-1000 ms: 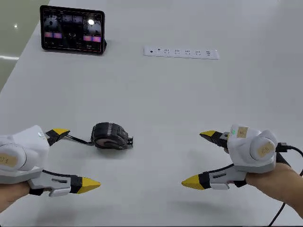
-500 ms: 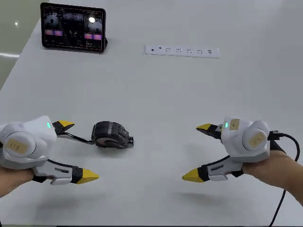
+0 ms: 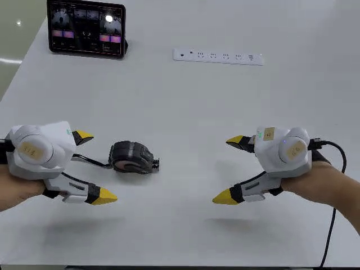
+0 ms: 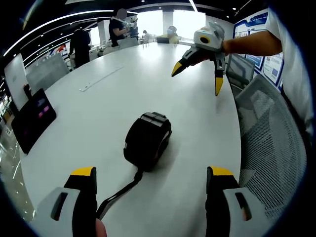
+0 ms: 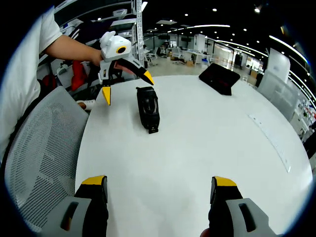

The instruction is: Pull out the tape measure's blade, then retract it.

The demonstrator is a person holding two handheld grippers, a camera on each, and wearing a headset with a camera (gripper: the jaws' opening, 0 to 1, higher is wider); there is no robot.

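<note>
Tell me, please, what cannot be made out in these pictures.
- Head view: what the tablet shows on its screen is too small and blurred to read.
- Head view: the tape measure's blade tip is too small to see in detail.
- Left gripper view: that blade tip is hidden behind the case itself.
- Head view: the far end of the strap passes behind the left gripper.
- Head view: the power strip's markings are too small.

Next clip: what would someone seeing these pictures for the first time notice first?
A black tape measure lies on the white table, just ahead of the open left gripper. The right gripper, also open, faces it from the other side, well apart from it. At the table's far side stand a lit tablet and a white power strip.
</note>
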